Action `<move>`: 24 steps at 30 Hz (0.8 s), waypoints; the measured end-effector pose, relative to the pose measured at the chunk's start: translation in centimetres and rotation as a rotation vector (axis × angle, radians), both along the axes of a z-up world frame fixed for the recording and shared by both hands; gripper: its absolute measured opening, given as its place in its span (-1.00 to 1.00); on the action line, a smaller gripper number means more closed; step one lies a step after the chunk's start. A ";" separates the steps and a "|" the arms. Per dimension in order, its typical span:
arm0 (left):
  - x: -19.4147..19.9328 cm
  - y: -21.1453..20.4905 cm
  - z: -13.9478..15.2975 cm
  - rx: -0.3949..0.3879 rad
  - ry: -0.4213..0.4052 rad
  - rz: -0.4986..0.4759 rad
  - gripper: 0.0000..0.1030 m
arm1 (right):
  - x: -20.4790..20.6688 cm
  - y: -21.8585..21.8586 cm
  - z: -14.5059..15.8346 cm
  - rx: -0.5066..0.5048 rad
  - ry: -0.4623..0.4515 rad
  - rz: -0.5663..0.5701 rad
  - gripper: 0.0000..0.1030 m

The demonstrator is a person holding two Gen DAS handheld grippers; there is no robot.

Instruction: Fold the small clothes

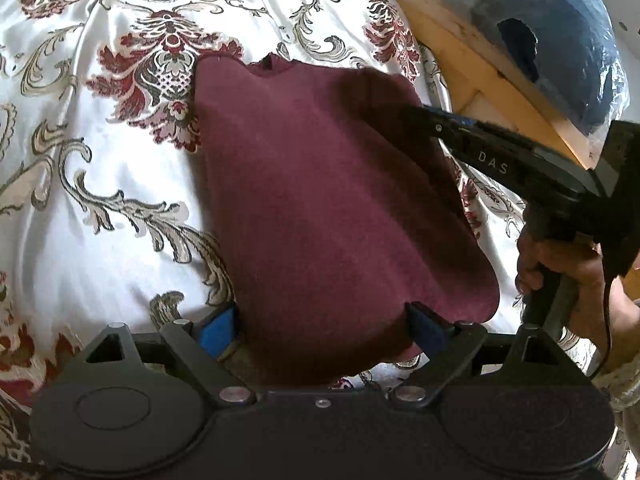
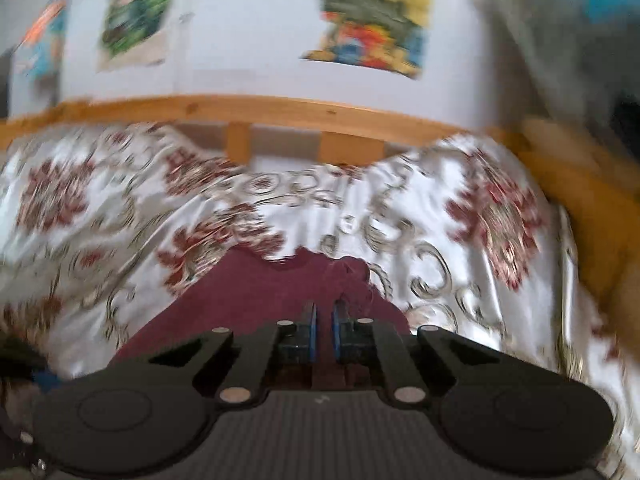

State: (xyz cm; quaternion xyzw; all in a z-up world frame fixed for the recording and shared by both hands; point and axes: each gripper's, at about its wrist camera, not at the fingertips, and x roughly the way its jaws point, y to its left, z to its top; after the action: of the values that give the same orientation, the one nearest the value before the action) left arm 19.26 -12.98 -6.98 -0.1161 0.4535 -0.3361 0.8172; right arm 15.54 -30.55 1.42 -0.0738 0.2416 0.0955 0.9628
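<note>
White satin bedding (image 1: 100,208) printed with dark red flowers and grey-gold scrolls covers the bed, with a pale wooden frame (image 1: 452,36) running along its far edge and a wall of colourful posters (image 2: 368,16) behind it in the blurred right wrist view. Beyond the frame at the far right sits a blue bundle in clear plastic (image 1: 560,52).

On the bedding lies the maroon garment (image 1: 328,208), a small piece of soft, matte, slightly fuzzy cloth. It lies flat in a roughly rectangular shape with rounded corners, its far edge dipping into a small notch, with a few loose threads at the far right corner. The surface looks smooth, without deep creases.

The left gripper (image 1: 324,320) sits at the near edge of the garment with its blue-padded fingers (image 1: 218,330) spread wide, one on each side of the cloth, which hangs between them without being pressed.

The right gripper (image 2: 324,322), held by a hand (image 1: 560,268) at the right side, reaches over the garment's far right part; its fingers are drawn close together with only a narrow gap, and no cloth shows between them.
</note>
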 end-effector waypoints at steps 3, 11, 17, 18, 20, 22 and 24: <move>-0.2 -0.1 0.0 0.006 -0.012 -0.005 0.77 | 0.6 -0.8 -0.1 -0.019 0.008 -0.045 -0.81; -0.1 -0.2 -0.3 0.002 -0.006 -0.009 0.77 | 2.6 -7.1 -2.6 0.225 0.149 -0.205 -0.81; 0.1 0.0 -0.4 -0.010 0.003 -0.007 0.77 | 2.9 -8.0 -2.6 0.295 0.164 -0.178 -0.55; 0.2 0.1 -0.4 -0.022 0.009 -0.003 0.78 | 3.1 -8.3 -2.5 0.321 0.171 -0.171 -0.38; 0.5 0.6 -0.4 -0.052 0.030 0.015 0.78 | 3.7 -8.6 -2.7 0.346 0.192 -0.162 -0.29; 0.5 0.7 -0.4 -0.061 0.036 0.021 0.78 | 4.2 -8.6 -2.9 0.344 0.199 -0.163 -0.35; 0.4 0.5 -0.4 -0.051 0.025 0.015 0.78 | 4.5 -8.5 -2.9 0.338 0.186 -0.158 -0.57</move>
State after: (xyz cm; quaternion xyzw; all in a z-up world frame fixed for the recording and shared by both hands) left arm 19.66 -12.46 -7.35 -0.1442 0.4541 -0.3399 0.8108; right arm 20.09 -39.02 -1.49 0.1174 0.3150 0.0653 0.9395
